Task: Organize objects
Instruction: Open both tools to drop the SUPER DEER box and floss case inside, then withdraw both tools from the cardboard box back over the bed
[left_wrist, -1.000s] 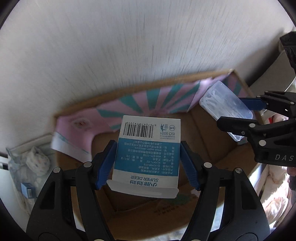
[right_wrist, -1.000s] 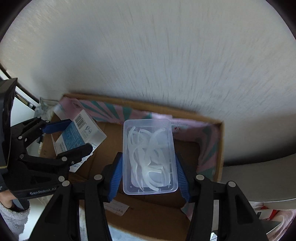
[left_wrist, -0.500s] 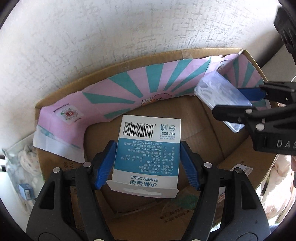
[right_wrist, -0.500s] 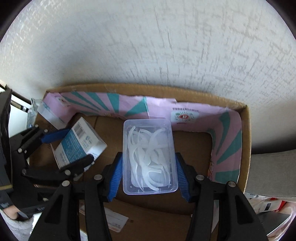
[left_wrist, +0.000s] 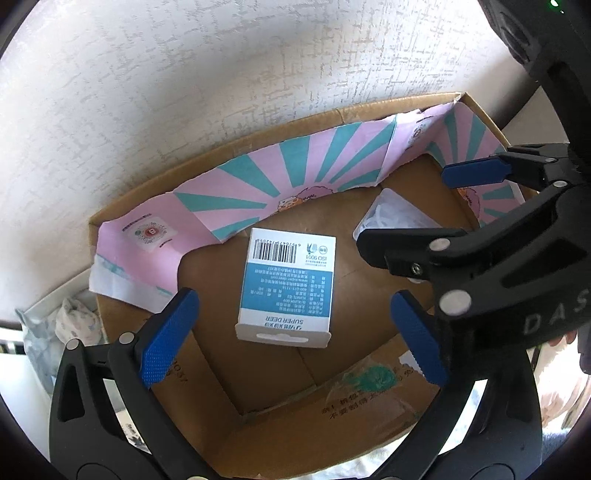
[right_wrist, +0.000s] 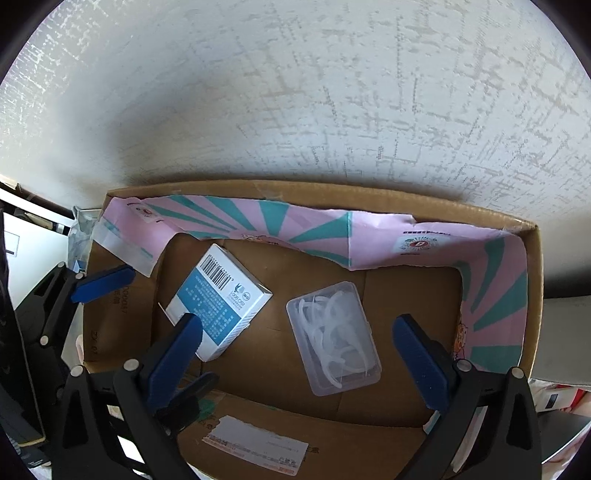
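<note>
Both grippers hang over an open cardboard box (right_wrist: 532, 295), pointing steeply down into it.

Left gripper (left_wrist: 291, 334): jaws have just been opening, now spread wide, blue pads at lower left and lower right of the left wrist frame. Nothing gripped. The blue-and-white carton (left_wrist: 288, 284) lies flat on the box floor at frame centre, between the pads but clear of both, barcode end toward the top of the frame, "SUPER DEER" flap toward the bottom.

Right gripper (right_wrist: 295, 343): jaws have also just been opening, now wide apart, pads at lower left and lower right of the right wrist frame. Nothing gripped. The clear plastic case (right_wrist: 334, 341) of white floss picks lies flat on the box floor, centre-right of frame, between the pads without touching either, slightly tilted in the frame.

In the right wrist view the carton (right_wrist: 218, 306) sits centre-left, angled, its lower corner hidden behind the right gripper's left pad. The left gripper (right_wrist: 147, 299) shows at the left edge, spread either side of the carton. In the left wrist view the case (left_wrist: 395, 218) shows at right of centre, partly hidden by the right gripper (left_wrist: 436, 210).

Carton and case lie near each other on the floor, not touching. Pink-and-teal striped paper (right_wrist: 314, 232) lines the box's far and side walls. A white label (right_wrist: 255, 446) sits on the near flap at bottom of the right wrist frame. White textured wall (right_wrist: 295, 92) fills the top of both frames.
</note>
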